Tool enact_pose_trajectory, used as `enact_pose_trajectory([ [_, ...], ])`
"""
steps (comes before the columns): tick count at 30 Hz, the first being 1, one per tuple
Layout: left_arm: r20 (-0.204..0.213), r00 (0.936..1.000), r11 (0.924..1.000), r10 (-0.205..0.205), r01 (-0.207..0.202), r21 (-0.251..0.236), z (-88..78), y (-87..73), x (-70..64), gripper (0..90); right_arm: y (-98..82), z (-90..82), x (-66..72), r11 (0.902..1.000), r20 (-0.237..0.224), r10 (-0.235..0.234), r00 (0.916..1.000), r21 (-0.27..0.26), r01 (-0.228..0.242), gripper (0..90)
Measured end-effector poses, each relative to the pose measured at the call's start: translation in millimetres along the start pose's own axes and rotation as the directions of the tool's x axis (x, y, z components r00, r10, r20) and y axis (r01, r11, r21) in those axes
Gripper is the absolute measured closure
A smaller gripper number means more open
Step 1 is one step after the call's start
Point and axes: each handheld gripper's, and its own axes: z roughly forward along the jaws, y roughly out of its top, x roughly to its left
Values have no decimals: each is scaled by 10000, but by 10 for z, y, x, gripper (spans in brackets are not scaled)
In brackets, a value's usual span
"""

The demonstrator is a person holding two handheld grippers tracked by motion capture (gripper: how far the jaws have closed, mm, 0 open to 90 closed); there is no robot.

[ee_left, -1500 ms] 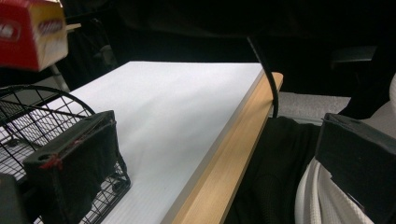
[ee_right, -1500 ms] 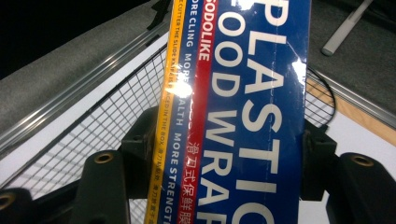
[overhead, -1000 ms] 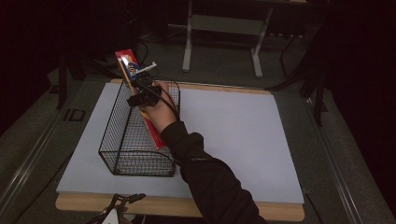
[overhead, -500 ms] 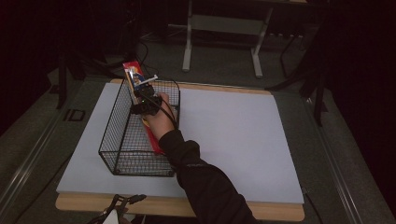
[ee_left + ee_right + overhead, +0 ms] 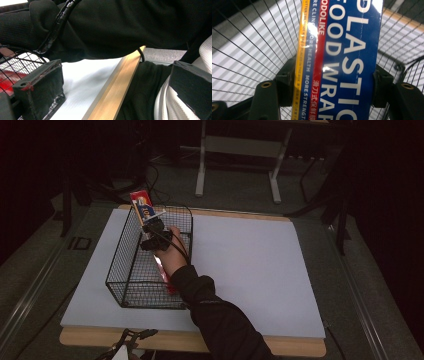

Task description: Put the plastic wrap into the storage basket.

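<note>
A long box of plastic food wrap (image 5: 142, 206), red, blue and yellow, slants inside a black wire basket (image 5: 116, 268). Its far end pokes above the basket's far rim. My right gripper (image 5: 153, 233) is shut on the box near its middle, low within the basket. In the right gripper view the jaws clamp both sides of the box (image 5: 347, 62), with the right gripper (image 5: 334, 92) set against the mesh. My left gripper (image 5: 131, 340) hangs below the table's front edge. In its own view the left gripper (image 5: 112, 92) has its jaws wide apart, with nothing between them.
A white mat (image 5: 250, 265) covers the wooden table, and its right half is bare. The table's wooden front edge (image 5: 120, 85) runs between the left jaws. A black sleeve (image 5: 112, 27) crosses above. A metal stand (image 5: 235, 150) stands beyond the table.
My right gripper has moved down and nearer with the box, sinking it deeper into the basket. The left gripper has stayed where it was.
</note>
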Motion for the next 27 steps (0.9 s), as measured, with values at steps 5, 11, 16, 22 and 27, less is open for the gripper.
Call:
enact_pose_trajectory([
  [5,-1,10000,10000,-16,16,18,3,-2,1,1,-12,13,-23,10000,9,-66,10000,-48,66,373],
  [11,-3,10000,10000,2,-2,25,-1,-2,-1,0,4,-17,-49,10000,-222,-48,9997,2,48,325],
  [16,-15,10000,10000,-16,16,68,2,-6,-2,1,10,-163,-92,9997,-1112,-197,9936,-190,177,134],
  [22,-19,10000,10000,-40,41,88,11,-9,-3,1,-65,-394,-166,9958,-1864,-868,9786,-463,795,149],
  [27,-33,10000,9999,-57,57,151,18,-13,-5,0,-138,-569,-326,9896,-2159,-1369,9668,-732,1238,148],
])
